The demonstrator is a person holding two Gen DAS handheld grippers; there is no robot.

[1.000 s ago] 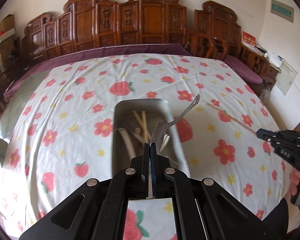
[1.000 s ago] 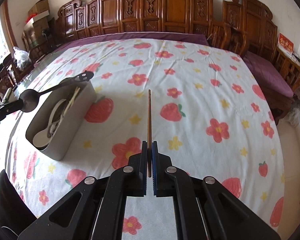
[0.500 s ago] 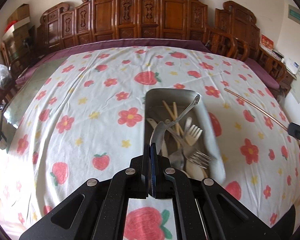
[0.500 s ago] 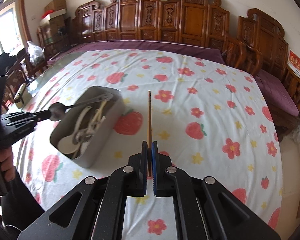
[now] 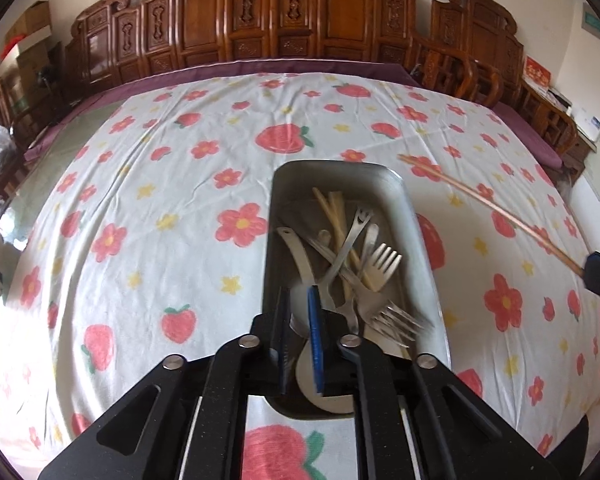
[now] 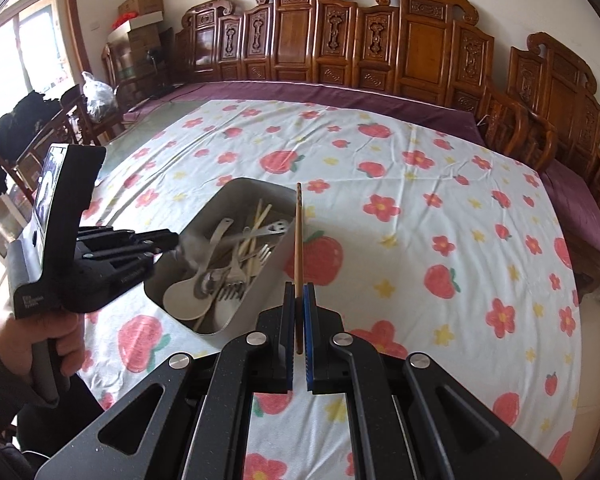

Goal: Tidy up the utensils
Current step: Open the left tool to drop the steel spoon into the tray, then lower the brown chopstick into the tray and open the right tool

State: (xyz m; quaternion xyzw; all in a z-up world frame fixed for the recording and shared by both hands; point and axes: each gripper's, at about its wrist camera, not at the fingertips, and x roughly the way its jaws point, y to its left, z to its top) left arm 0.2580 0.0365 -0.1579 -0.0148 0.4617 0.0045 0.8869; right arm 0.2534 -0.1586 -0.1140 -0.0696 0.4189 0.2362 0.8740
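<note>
Left wrist view: the left hand-held gripper (image 5: 299, 312) hangs over the near end of the bin (image 5: 416, 224), its jaws parted with a gap between the blue pads. A blurred metal spoon (image 5: 300, 256) lies just ahead of the fingertips, its handle running away into the bin; whether the pads touch it cannot be told, but nothing sits clamped between them. Inside the bin lie pale chopsticks (image 5: 334, 212), two forks (image 5: 384, 264) with tines pointing toward the camera, more metal handles crossing one another, and a pale round spoon bowl at the near end, partly hidden by the fingers. The bin stands on the bench, on a white cloth (image 5: 148, 216) printed with red flowers and strawberries. At the right edge a brown chopstick (image 5: 492, 208) slants across above the cloth, its low end meeting the dark tip of the other tool.

In the right wrist view, the right hand-held gripper (image 6: 299, 320) is clenched on that brown chopstick (image 6: 299, 240), which points straight ahead and upright in frame, its far tip over the bin's (image 6: 276, 272) right rim. The left gripper (image 6: 172, 240), held in a hand (image 6: 56, 340), reaches in from the left to the bin's near-left side. Carved wooden chairs (image 6: 340, 48) line the wall behind the bench.
</note>
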